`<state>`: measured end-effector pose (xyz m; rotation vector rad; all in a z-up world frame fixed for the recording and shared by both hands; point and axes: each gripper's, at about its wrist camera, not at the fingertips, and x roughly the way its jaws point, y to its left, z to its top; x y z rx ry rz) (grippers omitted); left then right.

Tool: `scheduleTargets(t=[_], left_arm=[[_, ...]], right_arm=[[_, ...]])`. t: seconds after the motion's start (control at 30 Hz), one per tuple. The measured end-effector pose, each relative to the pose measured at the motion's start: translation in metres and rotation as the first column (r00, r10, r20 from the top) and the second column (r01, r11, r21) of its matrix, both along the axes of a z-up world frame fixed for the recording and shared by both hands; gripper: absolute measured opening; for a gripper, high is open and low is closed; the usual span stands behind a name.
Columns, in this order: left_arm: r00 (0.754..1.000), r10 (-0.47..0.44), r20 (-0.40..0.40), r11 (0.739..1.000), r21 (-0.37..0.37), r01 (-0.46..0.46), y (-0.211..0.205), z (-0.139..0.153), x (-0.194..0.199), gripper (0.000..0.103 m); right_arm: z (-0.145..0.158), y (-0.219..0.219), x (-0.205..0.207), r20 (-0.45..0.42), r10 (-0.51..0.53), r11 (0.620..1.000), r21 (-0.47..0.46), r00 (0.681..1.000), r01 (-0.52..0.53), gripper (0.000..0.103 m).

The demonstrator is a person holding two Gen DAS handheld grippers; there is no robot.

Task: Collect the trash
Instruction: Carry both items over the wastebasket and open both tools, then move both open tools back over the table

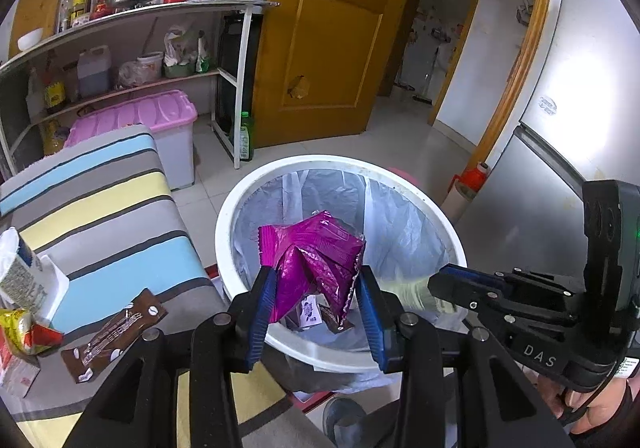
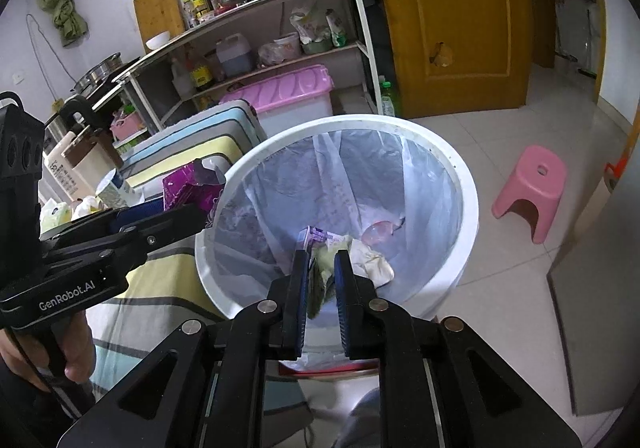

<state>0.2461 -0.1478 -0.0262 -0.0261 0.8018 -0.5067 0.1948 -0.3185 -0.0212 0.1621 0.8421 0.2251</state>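
Observation:
A white trash bin (image 1: 240, 204) lined with a clear bag stands on the floor beside a striped cushion (image 1: 104, 208). My left gripper (image 1: 316, 284) is shut on a crumpled magenta foil wrapper (image 1: 316, 252) and holds it over the bin's near rim. My right gripper (image 2: 322, 268) is shut on a pale yellow-green wrapper (image 2: 322, 272) above the bin (image 2: 468, 184); it shows at the right of the left wrist view (image 1: 436, 284). The bin holds a purple packet (image 2: 316, 236) and crumpled paper (image 2: 372, 260). The magenta wrapper shows left of the bin in the right wrist view (image 2: 192, 188).
On the cushion lie a brown wrapper (image 1: 114, 332), a white carton (image 1: 20, 272) and a red-yellow packet (image 1: 24, 328). A shelf rack (image 1: 120, 48), a pink-lidded box (image 1: 160, 116), a wooden door (image 1: 328, 32), a fridge (image 1: 560, 128) and a pink stool (image 2: 532, 188) surround the bin.

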Motion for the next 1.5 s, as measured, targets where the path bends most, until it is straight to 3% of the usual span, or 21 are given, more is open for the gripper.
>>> scheduleTargets(t=[0.17, 0.33, 0.83, 1.5], left_arm=[[1.000, -0.007, -0.017, 1.000, -0.010, 0.006, 0.000, -0.003, 0.006, 0.044], [1.000, -0.010, -0.023, 1.000, -0.028, 0.009, 0.002, -0.005, 0.008, 0.056], [0.999, 0.017, 0.031, 0.998, -0.067, -0.015, 0.023, 0.016, -0.025, 0.056], [0.984, 0.171, 0.052, 0.985, -0.033, -0.170, 0.101, 0.013, -0.094, 0.056]], right_arm=[[-0.001, -0.001, 0.002, -0.001, -0.004, 1.000, 0.000, 1.000, 0.004, 0.024], [0.001, -0.002, 0.000, 0.010, -0.012, 1.000, 0.005, 1.000, 0.012, 0.025], [0.019, 0.007, -0.023, 0.064, 0.009, 1.000, 0.021, 0.998, -0.011, 0.025], [0.023, 0.075, -0.060, 0.082, 0.195, 0.980, 0.018, 0.977, -0.197, 0.025]])
